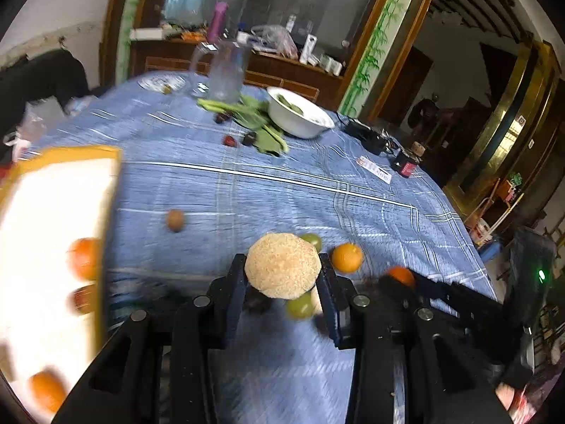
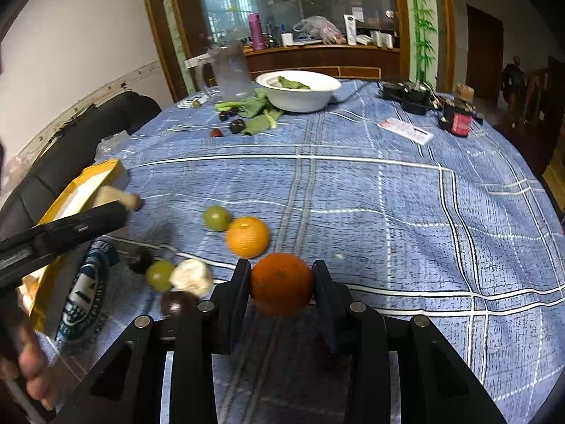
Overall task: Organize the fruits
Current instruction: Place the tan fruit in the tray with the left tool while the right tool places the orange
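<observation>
Though blurred, oranges (image 1: 83,258) inside box (image 1: 70,153)

We note white wall (image 2: 81,35), wood-framed window (image 2: 226,3) admitting daylight, bamboo-painted trim (image 2: 420,24), cluttered wooden sideboard (image 2: 317,56), dark sofa (image 2: 70,141) beside table in blue plaid cloth (image 2: 388,194), dark door (image 2: 483,46).

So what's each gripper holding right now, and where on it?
Left gripper: the rough tan round fruit, pinched across its sides. Right gripper: an orange, also across its sides.
</observation>
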### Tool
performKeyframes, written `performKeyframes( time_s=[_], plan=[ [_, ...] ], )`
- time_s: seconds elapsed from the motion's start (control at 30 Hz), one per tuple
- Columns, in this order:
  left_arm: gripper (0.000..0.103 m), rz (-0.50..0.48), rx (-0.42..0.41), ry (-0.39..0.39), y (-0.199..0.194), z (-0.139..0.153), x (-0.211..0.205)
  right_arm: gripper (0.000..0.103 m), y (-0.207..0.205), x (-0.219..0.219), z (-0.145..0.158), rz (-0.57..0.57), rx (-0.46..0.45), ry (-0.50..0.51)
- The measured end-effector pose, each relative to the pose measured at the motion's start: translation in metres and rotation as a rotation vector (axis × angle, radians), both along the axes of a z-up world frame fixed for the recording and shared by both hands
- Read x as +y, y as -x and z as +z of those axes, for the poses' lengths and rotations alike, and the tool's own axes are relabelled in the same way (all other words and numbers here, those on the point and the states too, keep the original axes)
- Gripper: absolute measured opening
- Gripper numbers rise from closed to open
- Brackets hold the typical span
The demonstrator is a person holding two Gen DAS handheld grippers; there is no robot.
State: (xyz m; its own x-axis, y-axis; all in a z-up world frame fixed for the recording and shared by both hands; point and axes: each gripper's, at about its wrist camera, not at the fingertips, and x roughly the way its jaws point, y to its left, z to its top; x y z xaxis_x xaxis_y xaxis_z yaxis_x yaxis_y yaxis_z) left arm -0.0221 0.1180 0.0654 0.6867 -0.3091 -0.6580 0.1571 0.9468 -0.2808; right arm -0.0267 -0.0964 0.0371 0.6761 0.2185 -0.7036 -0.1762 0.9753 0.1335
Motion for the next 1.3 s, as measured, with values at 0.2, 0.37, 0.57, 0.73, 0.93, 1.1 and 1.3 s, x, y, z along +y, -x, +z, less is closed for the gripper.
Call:
performKeyframes(
  time_s=[0.2,0.37,0.57,0.73,0.93,1.1,1.3],
  plan=[
    [0.038,0.156,-0.009,-0.012,0.045,0.017,0.079,0.038,0.022,0.051,0.026,0.112,-0.030,-0.033],
    [0.038,0.347,0.031,-0.039,0.059,0.008,0.150,0.039,0.033,0.117,0.046,0.259,-0.039,-0.049],
    [0.038,0.452,0.094,-0.035,0.060,-0.012,0.204,0.039,0.038,0.208,0.048,0.429,-0.005,-0.043],
    [0.038,0.460,0.113,-0.040,0.061,-0.022,0.224,0.039,0.037,0.264,0.027,0.514,0.037,0.014],
    [0.038,0.447,0.115,-0.007,0.062,-0.027,0.230,0.039,0.027,0.293,-0.002,0.518,0.100,0.056],
    [0.049,0.434,0.106,0.017,0.067,-0.023,0.229,0.040,0.028,0.301,-0.006,0.522,0.099,0.071],
    [0.066,0.442,0.058,0.034,0.084,-0.005,0.223,0.041,0.029,0.297,-0.002,0.514,0.092,0.058]
  ],
)
